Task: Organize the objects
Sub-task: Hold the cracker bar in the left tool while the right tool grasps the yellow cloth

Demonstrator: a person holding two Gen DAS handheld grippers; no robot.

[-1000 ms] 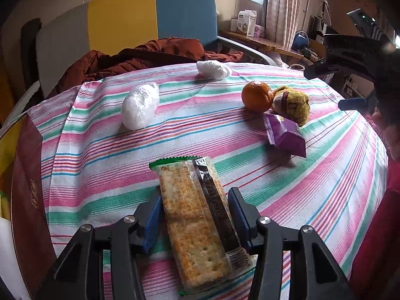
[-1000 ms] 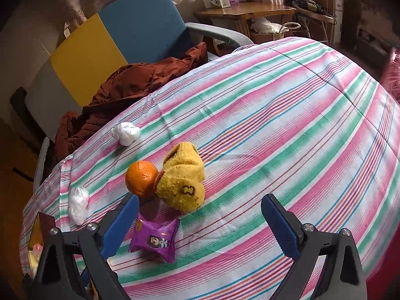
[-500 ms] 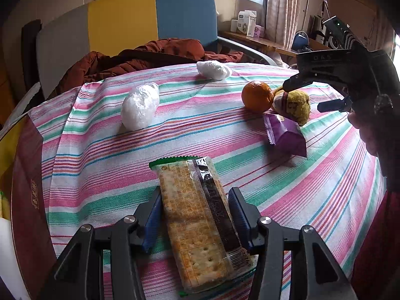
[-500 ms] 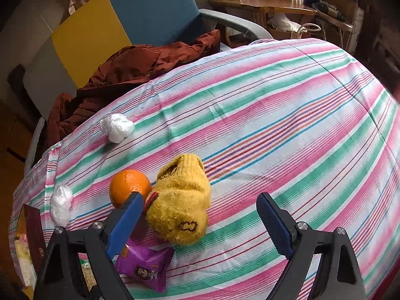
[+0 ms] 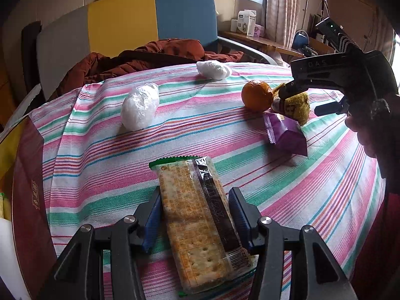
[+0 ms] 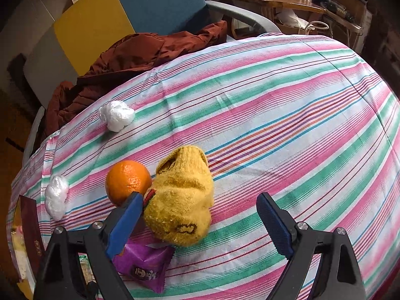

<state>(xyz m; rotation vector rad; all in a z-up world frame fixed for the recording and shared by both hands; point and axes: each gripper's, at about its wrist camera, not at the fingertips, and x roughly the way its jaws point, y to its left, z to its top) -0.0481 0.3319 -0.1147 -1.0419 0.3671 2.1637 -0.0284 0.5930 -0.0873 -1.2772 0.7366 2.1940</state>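
A clear cracker packet [image 5: 185, 187] with a green end sits between the blue pads of my left gripper [image 5: 195, 215], which is shut on its long sides low over the striped tablecloth [image 5: 100, 165]. My right gripper [image 6: 200, 200] stands open, straddling a rolled yellow sock [image 6: 182, 192]. Its left finger is wedged between the sock and an orange [image 6: 128, 178], while a gap stays at the right pad. A purple snack packet [image 6: 142, 265] lies just below the sock. From the left wrist view the right gripper [image 5: 305, 100] hangs over the sock [image 5: 297, 105] beside the orange [image 5: 256, 95].
Two balls of white plastic [image 5: 140, 106] [image 5: 213, 69] lie further back on the cloth. A dark red box [image 5: 27, 187] stands at the table's left edge. Behind the table is a grey, yellow and blue chair [image 5: 150, 17] with a rust-brown jacket [image 5: 155, 55] on it.
The right gripper came down and in over the yellow sock, and its jaws narrowed a little. The left gripper and the cracker packet have not moved.
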